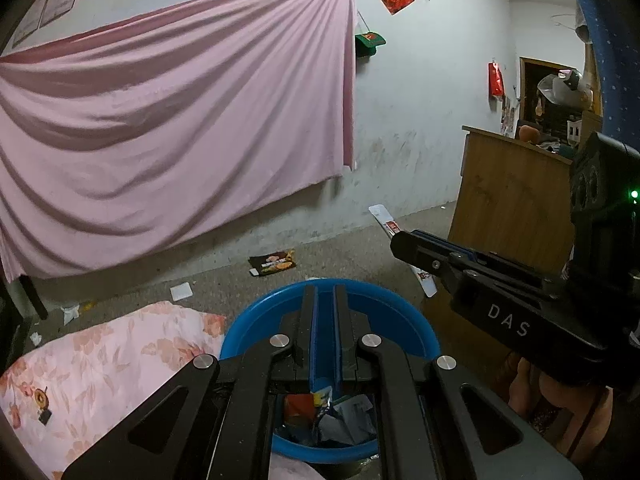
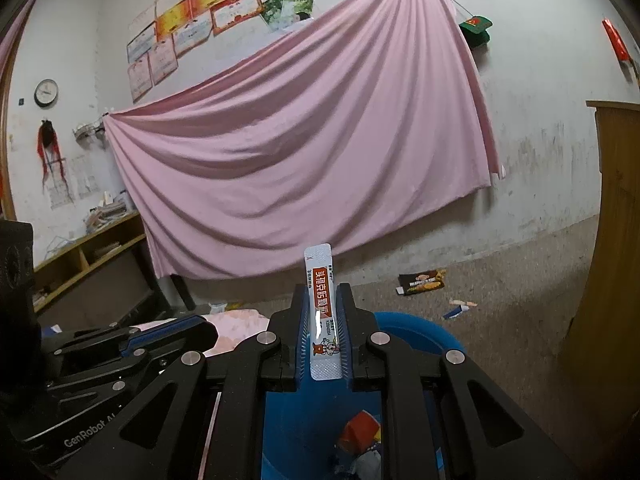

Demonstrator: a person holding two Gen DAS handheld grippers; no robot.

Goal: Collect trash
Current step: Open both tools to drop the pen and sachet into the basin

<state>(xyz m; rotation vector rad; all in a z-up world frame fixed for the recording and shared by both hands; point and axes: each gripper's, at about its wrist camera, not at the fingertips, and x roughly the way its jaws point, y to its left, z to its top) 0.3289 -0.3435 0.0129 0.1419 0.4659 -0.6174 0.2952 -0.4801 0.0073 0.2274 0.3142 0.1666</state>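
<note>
My right gripper (image 2: 323, 292) is shut on a long white sachet (image 2: 321, 312) with red print and holds it above the blue basin (image 2: 424, 330). The sachet (image 1: 383, 218) also shows in the left wrist view, sticking out of the right gripper (image 1: 404, 240). My left gripper (image 1: 324, 294) is shut and empty, over the blue basin (image 1: 400, 312). Wrappers (image 1: 332, 416) lie in the basin. A dark snack packet (image 1: 273, 263) lies on the floor near the wall; it also shows in the right wrist view (image 2: 422, 281).
A pink sheet (image 1: 172, 120) hangs on the wall. A floral pink cloth (image 1: 104, 364) lies left of the basin. Paper scraps (image 1: 181, 291) and a small box (image 2: 456, 312) lie on the floor. A wooden cabinet (image 1: 508, 200) stands right; low shelves (image 2: 88, 256) stand left.
</note>
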